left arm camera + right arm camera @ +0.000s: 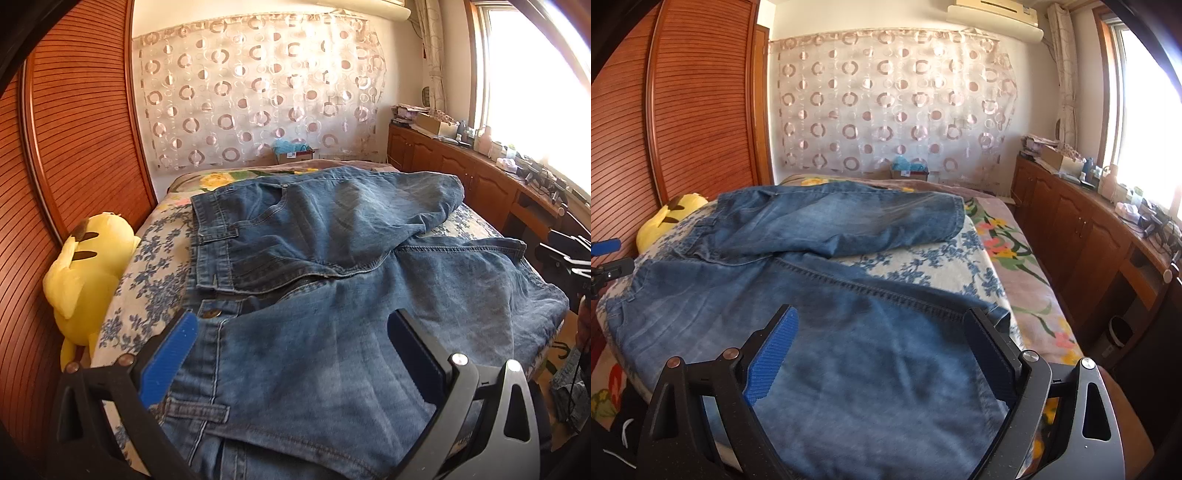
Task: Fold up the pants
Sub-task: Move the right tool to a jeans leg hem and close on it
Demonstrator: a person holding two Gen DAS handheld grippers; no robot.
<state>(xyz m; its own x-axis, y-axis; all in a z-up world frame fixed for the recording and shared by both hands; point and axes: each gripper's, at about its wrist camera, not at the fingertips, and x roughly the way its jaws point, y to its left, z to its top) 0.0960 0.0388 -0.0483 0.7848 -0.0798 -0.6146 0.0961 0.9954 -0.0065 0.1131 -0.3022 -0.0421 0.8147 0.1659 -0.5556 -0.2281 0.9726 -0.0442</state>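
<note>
Bedroom, floral bed (1027, 280), wooden wardrobe at nine o'clock. We see jeans (820, 325) spread flat on bed, far leg slanting to two o'clock, no fold yet. Left claw (291, 354) wide over waistband, right claw (882, 347) wide over near leg, both empty. All folding left.

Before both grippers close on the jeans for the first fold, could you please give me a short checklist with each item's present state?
1. Left gripper open over the waistband end: ok.
2. Right gripper open over the near leg: ok.
3. Jeans flat on the bed: not ok, the legs lie spread apart and rumpled.
4. Denim pinched by either gripper: not ok, none.
5. Yellow plush toy clear of the jeans: ok.
</note>
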